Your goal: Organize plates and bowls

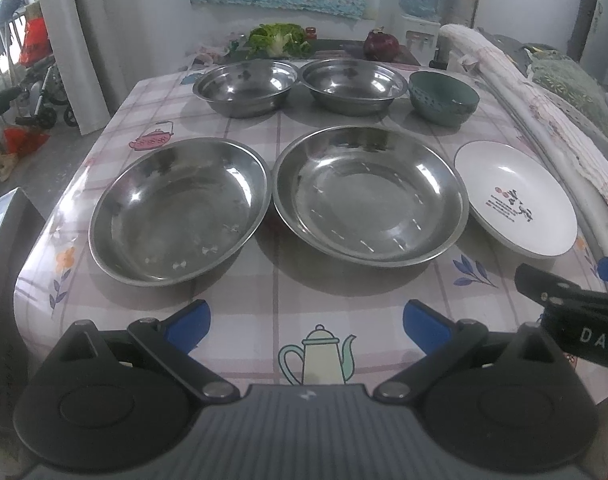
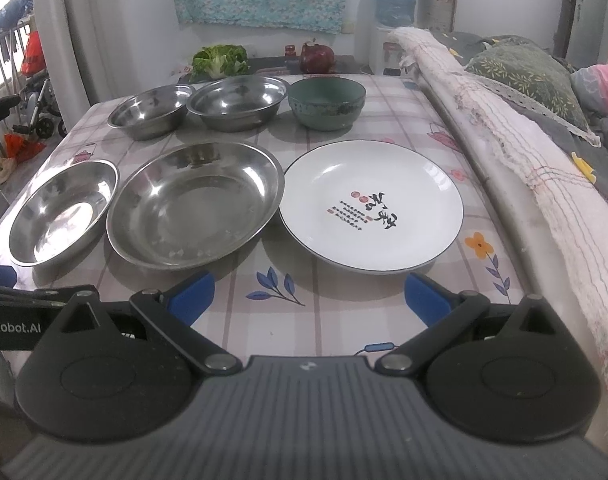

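Two large steel plates sit in the front row, one at left [image 1: 180, 208] [image 2: 62, 212] and one in the middle [image 1: 368, 196] [image 2: 196, 204]. Right of them lies a white plate with black writing [image 1: 516, 200] [image 2: 370, 204]. Behind stand two steel bowls [image 1: 246, 86] [image 1: 354, 86] [image 2: 150, 110] [image 2: 236, 102] and a green bowl [image 1: 444, 98] [image 2: 326, 102]. My left gripper [image 1: 306, 324] hangs open over the near tablecloth, short of the steel plates. Near the white plate's front edge my right gripper [image 2: 310, 300] is open and holds nothing.
The checked tablecloth [image 1: 312, 292] ends at a drop on the left. A padded bed rail with a towel [image 2: 504, 152] runs along the right side. Lettuce [image 2: 220, 60] and a red fruit [image 2: 318, 58] lie at the far end. The other gripper's body [image 1: 576, 312] shows at right.
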